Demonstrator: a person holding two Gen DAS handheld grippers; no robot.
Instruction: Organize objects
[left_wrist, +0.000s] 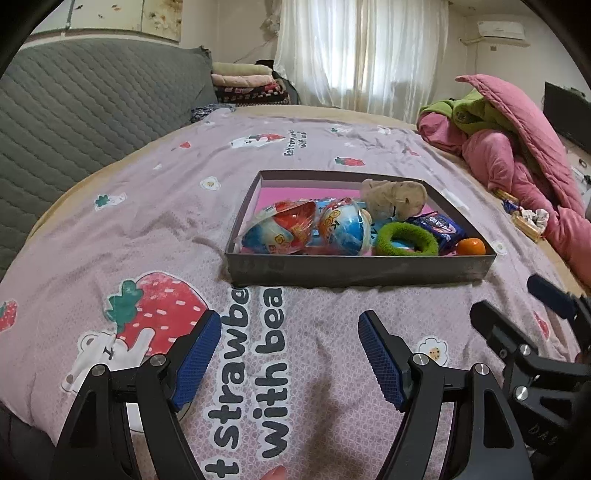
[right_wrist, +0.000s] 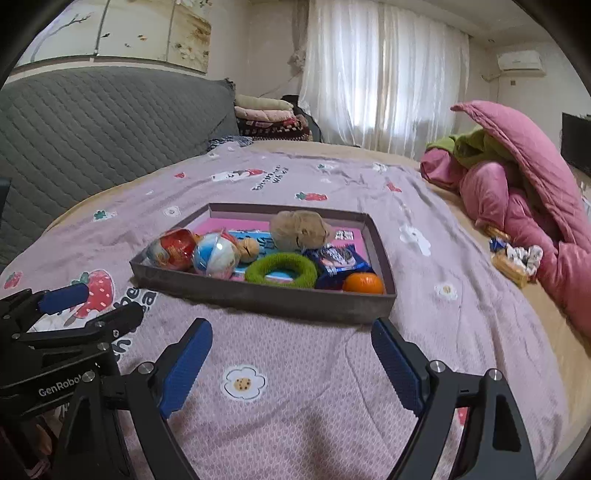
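The left gripper (left_wrist: 288, 354) fills the bottom of its own view, blue pads spread wide with only the strawberry-print bedspread (left_wrist: 155, 206) between them. The right gripper (right_wrist: 291, 362) sits likewise at the bottom of its view, fingers apart and empty.

Beyond both, mid-frame, lies the shallow grey box (left_wrist: 354, 271), which holds a plush toy (left_wrist: 393, 197), two plastic toy eggs (left_wrist: 295, 229), a green ring (left_wrist: 406, 240), a blue snack packet (left_wrist: 437, 227) and a small orange (left_wrist: 471, 246).

Judging by the layout, the box looks nearly filled; the loose wrapped snacks (right_wrist: 513, 262) at right, just beside the pink quilt (right_wrist: 524, 177), probably remain. Approaching one low, pads astride it, should avoid pinching cloth.

The right view shows these snacks more clearly and the egg spacing; the left view shows the printed lettering.
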